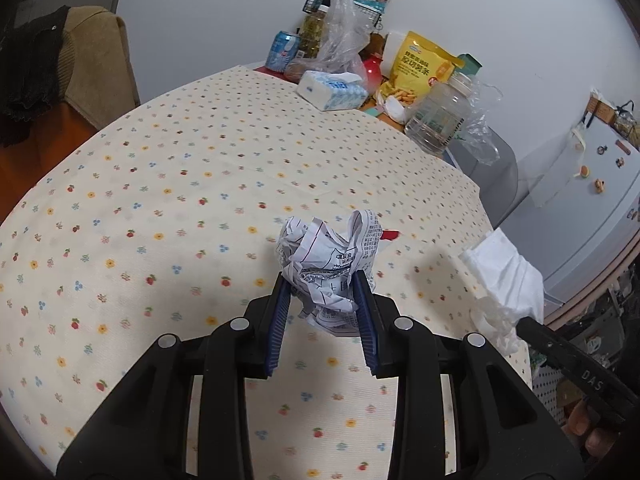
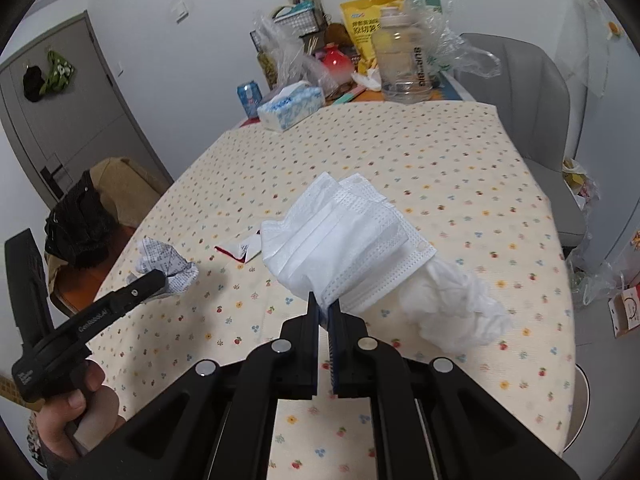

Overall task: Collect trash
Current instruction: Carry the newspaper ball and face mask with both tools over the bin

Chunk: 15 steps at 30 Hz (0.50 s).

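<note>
Cream tablecloth [image 2: 440, 168] dotted with small flowers, white face mask [image 2: 344, 240], black-printed white paper ball [image 1: 332, 264], perhaps red-edged wrapper [image 2: 240, 248].

Beyond the right hand-held gripper [image 2: 325, 300], the clear bottle [image 2: 404, 64] seems to read "SUR BIG"; the left hand-held gripper [image 2: 160, 280] body reads "GenRobot.AI".

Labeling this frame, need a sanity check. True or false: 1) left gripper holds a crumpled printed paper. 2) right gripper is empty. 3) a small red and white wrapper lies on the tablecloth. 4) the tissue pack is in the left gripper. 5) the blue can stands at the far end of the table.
1) True: the left gripper is shut on the crumpled paper.
2) False: the right gripper is shut on a white face mask.
3) True: the wrapper lies flat on the tablecloth.
4) False: the tissue pack sits on the table's far end.
5) True: the can stands there, beside the tissue pack.
</note>
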Each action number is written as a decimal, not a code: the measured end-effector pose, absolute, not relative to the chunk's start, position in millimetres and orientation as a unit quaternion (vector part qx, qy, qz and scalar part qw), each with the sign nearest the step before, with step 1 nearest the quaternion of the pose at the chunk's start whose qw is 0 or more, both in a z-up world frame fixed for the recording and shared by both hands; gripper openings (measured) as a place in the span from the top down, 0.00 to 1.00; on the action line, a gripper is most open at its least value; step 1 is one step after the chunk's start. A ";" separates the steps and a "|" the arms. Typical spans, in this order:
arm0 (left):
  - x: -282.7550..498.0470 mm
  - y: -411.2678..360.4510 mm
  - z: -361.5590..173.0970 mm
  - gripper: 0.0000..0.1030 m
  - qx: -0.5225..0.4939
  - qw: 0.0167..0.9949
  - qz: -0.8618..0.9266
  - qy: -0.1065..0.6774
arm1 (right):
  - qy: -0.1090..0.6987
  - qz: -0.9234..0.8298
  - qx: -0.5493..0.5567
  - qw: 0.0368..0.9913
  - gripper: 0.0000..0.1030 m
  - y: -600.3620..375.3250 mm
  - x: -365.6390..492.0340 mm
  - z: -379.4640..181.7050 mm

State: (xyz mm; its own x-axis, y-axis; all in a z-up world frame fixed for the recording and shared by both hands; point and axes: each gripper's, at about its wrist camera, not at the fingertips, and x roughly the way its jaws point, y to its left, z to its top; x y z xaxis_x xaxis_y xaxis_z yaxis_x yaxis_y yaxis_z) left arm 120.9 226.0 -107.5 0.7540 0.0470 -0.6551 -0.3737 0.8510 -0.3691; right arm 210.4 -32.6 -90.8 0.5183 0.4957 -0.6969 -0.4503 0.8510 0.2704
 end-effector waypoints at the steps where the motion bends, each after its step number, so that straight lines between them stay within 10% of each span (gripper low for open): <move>1: 122.5 221.8 -106.0 0.69 -0.244 0.904 0.113 0.331 | 0.407 0.271 0.031 0.872 0.95 -37.5 209.7 -88.9; 15: 147.7 148.0 -84.5 0.69 -0.195 0.921 0.065 0.331 | 0.399 0.229 0.080 0.885 0.95 -128.5 205.8 -89.9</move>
State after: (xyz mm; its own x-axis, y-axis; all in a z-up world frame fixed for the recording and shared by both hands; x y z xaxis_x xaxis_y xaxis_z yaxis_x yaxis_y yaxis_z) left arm 147.7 148.0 -84.5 0.7721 -0.0102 -0.6355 -0.2484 0.9155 -0.3164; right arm 205.8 -128.5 -89.9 0.5776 0.4683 -0.6686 -0.3409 0.8826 0.3238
